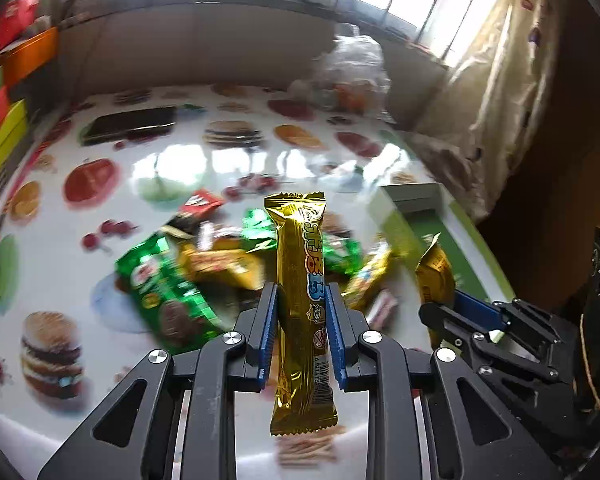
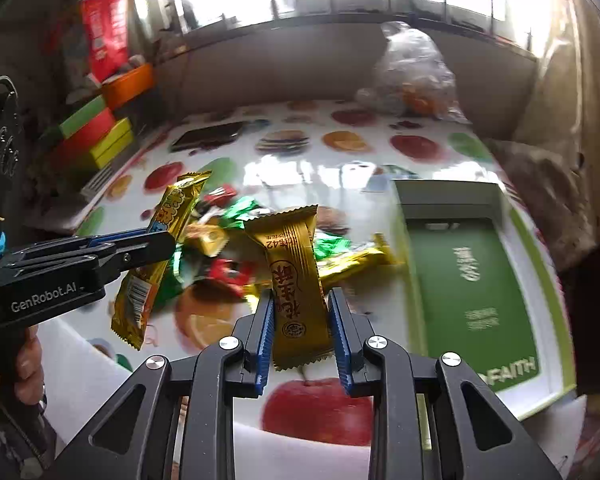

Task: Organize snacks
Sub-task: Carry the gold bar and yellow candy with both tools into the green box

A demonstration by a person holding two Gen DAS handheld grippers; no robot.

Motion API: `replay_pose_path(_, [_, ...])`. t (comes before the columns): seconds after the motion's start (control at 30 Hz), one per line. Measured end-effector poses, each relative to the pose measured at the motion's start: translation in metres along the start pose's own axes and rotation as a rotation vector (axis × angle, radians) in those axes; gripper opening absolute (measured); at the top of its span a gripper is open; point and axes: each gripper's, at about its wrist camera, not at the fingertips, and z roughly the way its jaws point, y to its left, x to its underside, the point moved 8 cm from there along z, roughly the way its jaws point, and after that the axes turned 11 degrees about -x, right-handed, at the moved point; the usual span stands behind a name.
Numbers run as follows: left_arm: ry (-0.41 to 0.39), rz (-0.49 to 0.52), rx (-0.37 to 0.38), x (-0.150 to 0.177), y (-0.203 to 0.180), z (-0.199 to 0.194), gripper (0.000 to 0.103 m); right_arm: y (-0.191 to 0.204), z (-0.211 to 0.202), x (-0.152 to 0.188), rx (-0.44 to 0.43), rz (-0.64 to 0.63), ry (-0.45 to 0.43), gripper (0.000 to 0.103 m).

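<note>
Nearest the lenses, both grippers are carrying gold-wrapped snacks above the table. The left gripper (image 1: 301, 312) is pinching a long gold snack bar (image 1: 302, 292) about its middle between blue pads, and the bar is standing upright with its crimped ends reaching past the jaws above and below. The right gripper (image 2: 301, 320) is clamping a shorter gold packet (image 2: 296, 280) by its lower half, the packet printed with red characters and leaning slightly left. A person's hand (image 2: 28, 364) is gripping the handle of the left tool at the edge of the right wrist view. Just beyond the jaws, a loose pile of snacks (image 1: 204, 264) in green, gold and red wrappers is lying on the glossy food-print tablecloth (image 1: 172, 176). To the right of the pile, an open green box (image 2: 472, 280) with white walls is sitting on the table, well apart from both held snacks. Farther back a dark flat tray (image 1: 132, 124) is resting, with a clear plastic bag (image 2: 412, 68) near the far edge and coloured boxes (image 2: 96, 136) stacked on the left.
</note>
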Motion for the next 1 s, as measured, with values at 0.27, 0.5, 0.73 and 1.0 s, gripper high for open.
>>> replay_pose_path(0.27, [-0.009, 0.076, 0.084, -0.017, -0.061, 0.003, 0.024, -0.047, -0.032, 0.0, 0.092, 0.07, -0.039, 0.026])
replay_pose_path(0.5, [0.009, 0.123, 0.142, -0.024, -0.105, 0.011, 0.024, -0.087, -0.048, 0.006, 0.163, 0.129, -0.037, 0.026])
replay_pose_path(0.73, [0.051, 0.143, 0.193, -0.027, -0.145, 0.03, 0.024, -0.123, -0.054, 0.022, 0.218, 0.193, -0.012, 0.026])
replay_pose_path(1.0, [0.1, 0.154, 0.214, -0.025, -0.174, 0.055, 0.024, -0.15, -0.048, 0.034, 0.237, 0.241, 0.022, 0.026])
